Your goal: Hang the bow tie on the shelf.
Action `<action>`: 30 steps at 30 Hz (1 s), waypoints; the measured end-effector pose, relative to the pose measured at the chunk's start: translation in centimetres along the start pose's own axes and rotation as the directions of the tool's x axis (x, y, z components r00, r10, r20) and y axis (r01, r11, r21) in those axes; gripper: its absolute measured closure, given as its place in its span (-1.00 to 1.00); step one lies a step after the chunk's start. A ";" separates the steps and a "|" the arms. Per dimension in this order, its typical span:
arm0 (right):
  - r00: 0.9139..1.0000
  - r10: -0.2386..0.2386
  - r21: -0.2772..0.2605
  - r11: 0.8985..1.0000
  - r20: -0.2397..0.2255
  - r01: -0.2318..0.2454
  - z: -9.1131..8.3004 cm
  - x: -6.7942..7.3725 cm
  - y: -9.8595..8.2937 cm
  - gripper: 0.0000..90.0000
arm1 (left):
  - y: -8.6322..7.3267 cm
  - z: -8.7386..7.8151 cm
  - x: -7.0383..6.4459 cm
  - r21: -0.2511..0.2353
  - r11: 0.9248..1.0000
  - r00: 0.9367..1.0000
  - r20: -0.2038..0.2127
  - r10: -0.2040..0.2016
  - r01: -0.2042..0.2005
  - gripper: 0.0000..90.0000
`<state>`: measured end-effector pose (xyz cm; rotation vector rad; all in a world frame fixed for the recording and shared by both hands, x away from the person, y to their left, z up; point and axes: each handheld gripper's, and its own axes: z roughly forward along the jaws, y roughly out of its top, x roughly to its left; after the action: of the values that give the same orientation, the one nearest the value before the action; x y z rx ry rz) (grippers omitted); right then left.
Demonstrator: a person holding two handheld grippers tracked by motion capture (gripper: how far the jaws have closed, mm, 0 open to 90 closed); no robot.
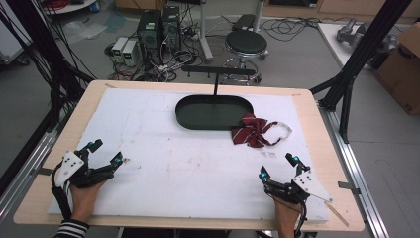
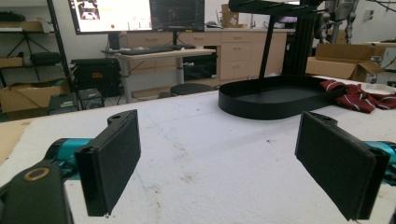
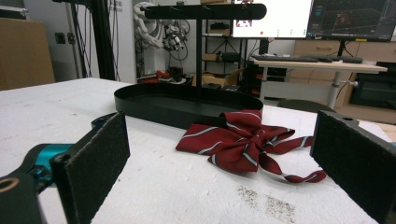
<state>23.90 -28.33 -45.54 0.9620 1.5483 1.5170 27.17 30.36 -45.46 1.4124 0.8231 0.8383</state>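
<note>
My left claw [image 1: 105, 152] rests at the near left of the counter [image 1: 307, 99], on the white sheet [image 1: 163, 163], its jaws spread wide with nothing between them. My right claw [image 1: 277, 166] sits at the near right, jaws just as wide and bare. Ahead of me, toward the far middle, stands a black oval tray [image 1: 213, 113] with a post and crossbar [image 1: 218, 71] rising from it. A dark red striped bow tie [image 1: 252, 130] lies on the sheet touching the tray's right end, its pale strap [image 1: 283, 128] looping off to the right. My right claw faces the bow tie, well apart from it.
</note>
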 end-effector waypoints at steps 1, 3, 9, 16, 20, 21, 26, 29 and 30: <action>1.000 0.001 0.001 1.000 -0.001 -0.001 0.0 0.0 0.0 -0.92 | 0.0 0.0 0.0 0.001 1.000 1.000 0.000 0.000 0.000 -0.67; 1.000 0.001 0.000 1.000 0.000 -0.001 0.0 0.0 0.0 -0.92 | 0.0 0.0 0.0 -0.003 1.000 1.000 0.000 0.002 -0.002 -0.67; 1.000 -0.001 -0.001 1.000 0.001 0.001 0.0 0.1 0.0 -0.92 | 0.0 -0.1 0.0 -0.005 1.000 1.000 -0.002 0.004 -0.004 -0.67; 1.000 -0.007 0.002 1.000 0.001 0.007 0.1 0.1 0.0 -0.92 | 0.0 -0.1 0.0 -0.004 1.000 1.000 -0.002 0.003 -0.003 -0.67; 1.000 -0.009 0.002 1.000 0.004 0.009 0.0 0.1 0.0 -0.92 | 0.0 -0.1 0.0 -0.004 1.000 1.000 -0.004 0.002 -0.002 -0.67; 1.000 -0.013 -0.001 1.000 0.006 0.013 0.0 0.1 0.0 -0.92 | 0.0 -0.1 0.0 -0.003 1.000 1.000 -0.003 0.002 -0.002 -0.67; 1.000 -0.004 0.007 1.000 0.003 0.004 0.1 0.1 0.0 -0.92 | 0.0 -0.1 0.0 -0.006 1.000 1.000 -0.003 0.002 -0.002 -0.67; 1.000 0.005 0.015 1.000 0.005 -0.005 0.1 0.1 0.1 -0.92 | 0.0 -0.1 0.0 -0.005 1.000 1.000 -0.001 0.003 -0.003 -0.67; 1.000 0.002 0.016 1.000 0.010 -0.002 0.1 0.1 0.1 -0.92 | 0.0 -0.1 0.0 -0.009 1.000 1.000 -0.001 0.005 -0.005 -0.67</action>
<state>23.99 -28.20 -45.48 0.9789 1.5544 1.5010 27.07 30.40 -45.49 1.4068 0.8158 0.8453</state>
